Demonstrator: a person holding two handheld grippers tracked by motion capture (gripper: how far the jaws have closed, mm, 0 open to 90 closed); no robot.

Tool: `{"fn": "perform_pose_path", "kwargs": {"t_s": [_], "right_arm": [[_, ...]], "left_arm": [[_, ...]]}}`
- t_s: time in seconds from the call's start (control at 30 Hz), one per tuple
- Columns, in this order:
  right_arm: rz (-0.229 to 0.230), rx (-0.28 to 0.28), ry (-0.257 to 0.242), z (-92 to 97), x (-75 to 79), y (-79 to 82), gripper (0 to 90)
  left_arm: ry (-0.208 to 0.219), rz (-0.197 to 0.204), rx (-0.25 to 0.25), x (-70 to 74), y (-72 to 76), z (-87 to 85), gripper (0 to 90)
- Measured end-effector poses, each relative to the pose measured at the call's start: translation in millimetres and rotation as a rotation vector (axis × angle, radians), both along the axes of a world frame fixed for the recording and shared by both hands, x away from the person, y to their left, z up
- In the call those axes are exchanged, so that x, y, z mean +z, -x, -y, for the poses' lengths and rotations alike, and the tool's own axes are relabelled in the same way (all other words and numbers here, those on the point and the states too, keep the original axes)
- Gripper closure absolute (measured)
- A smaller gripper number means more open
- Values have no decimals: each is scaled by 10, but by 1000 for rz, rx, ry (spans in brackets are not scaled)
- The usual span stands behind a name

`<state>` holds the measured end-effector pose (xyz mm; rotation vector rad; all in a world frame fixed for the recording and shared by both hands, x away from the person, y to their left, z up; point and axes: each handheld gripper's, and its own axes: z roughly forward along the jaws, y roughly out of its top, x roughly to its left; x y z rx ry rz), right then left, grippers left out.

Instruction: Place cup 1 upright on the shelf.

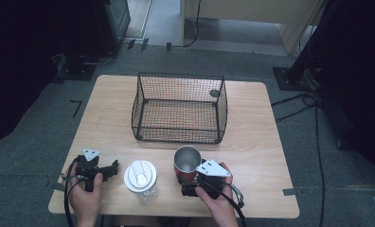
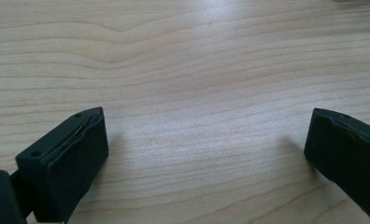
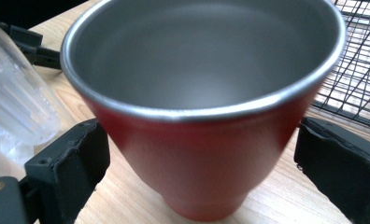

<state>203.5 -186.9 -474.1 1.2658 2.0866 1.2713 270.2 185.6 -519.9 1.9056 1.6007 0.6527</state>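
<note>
A red cup point(image 1: 187, 163) with a bare steel inside stands upright near the table's front edge, right of centre. My right gripper point(image 1: 188, 182) straddles its lower wall. In the right gripper view both black pads point(image 3: 75, 158) meet the sides of the cup point(image 3: 202, 154), so the gripper point(image 3: 202, 158) is shut on it. Left of the cup stands a clear plastic bottle point(image 1: 140, 178) with a white lid; its ribbed side point(image 3: 15, 107) is close beside my right gripper's left jaw. My left gripper point(image 1: 113, 168) rests low at the front left, open over bare wood point(image 2: 206, 154).
A black wire basket point(image 1: 181, 75) stands empty at the middle of the wooden table point(image 1: 252, 127), just beyond the cup; its mesh point(image 3: 356, 84) is close behind the cup. Dark floor and cables surround the table.
</note>
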Motion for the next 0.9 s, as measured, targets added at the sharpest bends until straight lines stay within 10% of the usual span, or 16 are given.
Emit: {"fn": "perform_pose_path", "kwargs": {"t_s": [0.9], "right_arm": [[64,-85,-38,-212,-3,-131,36]], "left_arm": [[0,0,0,0,0,0,4]]}}
